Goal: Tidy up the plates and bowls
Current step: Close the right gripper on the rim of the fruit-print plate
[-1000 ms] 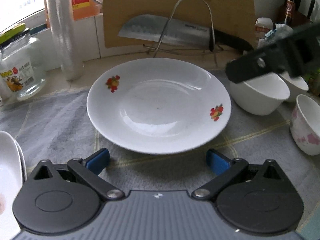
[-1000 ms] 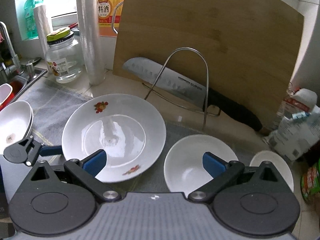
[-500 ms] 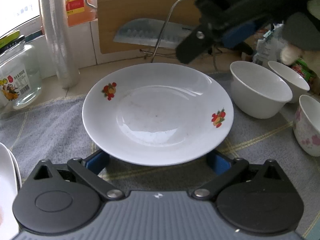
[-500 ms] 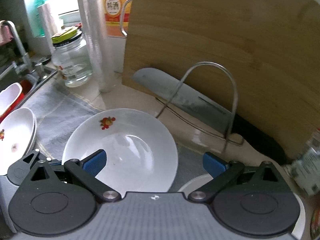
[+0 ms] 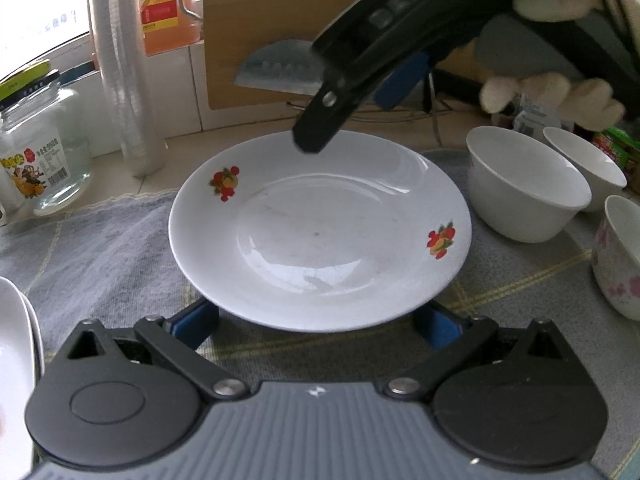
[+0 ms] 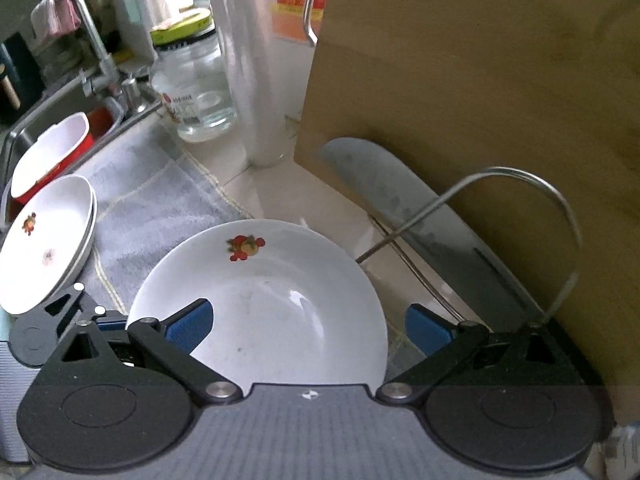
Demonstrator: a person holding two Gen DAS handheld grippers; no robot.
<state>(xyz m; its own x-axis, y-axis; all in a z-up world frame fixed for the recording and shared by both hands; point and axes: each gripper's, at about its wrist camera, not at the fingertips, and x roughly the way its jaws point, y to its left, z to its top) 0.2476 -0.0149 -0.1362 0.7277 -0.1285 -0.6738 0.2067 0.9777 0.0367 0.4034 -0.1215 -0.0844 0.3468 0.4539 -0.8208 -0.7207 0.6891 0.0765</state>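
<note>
The plate (image 5: 320, 232) lies flat on the grey towel (image 5: 100, 248) in the middle of the surface. The left gripper (image 5: 316, 320) is nearer, its jaws released around the near rim. The right gripper (image 6: 308, 320) hangs above the far rim, jaws also released.

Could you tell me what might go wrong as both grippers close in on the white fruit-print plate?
1. The left gripper has its open blue fingers under the white fruit-print plate's near rim; lifting one edge could let it slide toward the plain white bowl.
2. The right gripper hovers open over the far rim, near the steel cleaver on its wire rack; it could knock them.
</note>
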